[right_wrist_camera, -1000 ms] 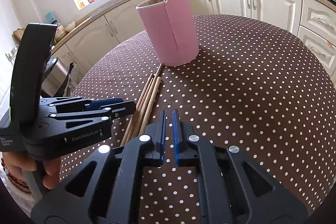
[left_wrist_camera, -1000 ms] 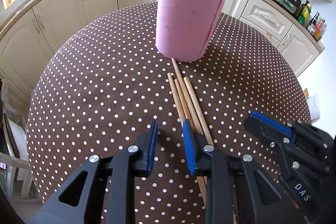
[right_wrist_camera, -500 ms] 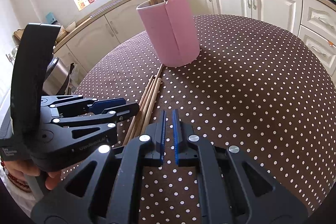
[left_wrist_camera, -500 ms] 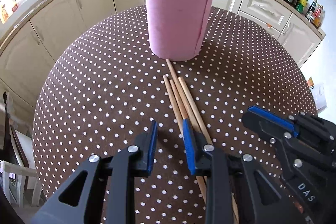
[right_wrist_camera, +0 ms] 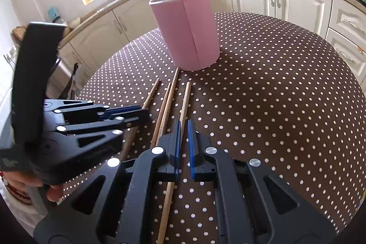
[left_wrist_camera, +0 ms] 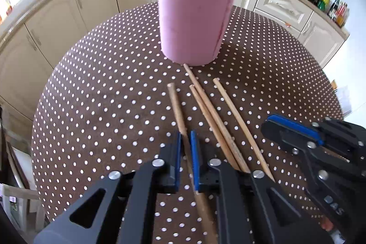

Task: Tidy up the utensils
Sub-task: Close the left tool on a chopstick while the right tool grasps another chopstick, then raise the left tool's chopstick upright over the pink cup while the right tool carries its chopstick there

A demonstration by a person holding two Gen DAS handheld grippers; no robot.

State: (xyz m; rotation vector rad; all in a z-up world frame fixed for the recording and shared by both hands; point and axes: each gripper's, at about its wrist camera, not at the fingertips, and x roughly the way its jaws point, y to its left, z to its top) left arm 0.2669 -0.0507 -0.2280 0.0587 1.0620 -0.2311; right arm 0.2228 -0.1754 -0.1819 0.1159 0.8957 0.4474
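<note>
While your left gripper (left_wrist_camera: 185, 148) is shut tight on one thin wooden chopstick (left_wrist_camera: 177, 106), the stick's far end points at the tall pink cup (left_wrist_camera: 194, 20) just ahead on the table.

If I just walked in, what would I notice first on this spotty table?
First the tall pink cup stuffed with wooden chopsticks, standing in the middle of the brown polka-dot tablecloth. Just in front of it lie loose wooden chopsticks, and the left claw has pinched one chopstick apart from the rest.
</note>
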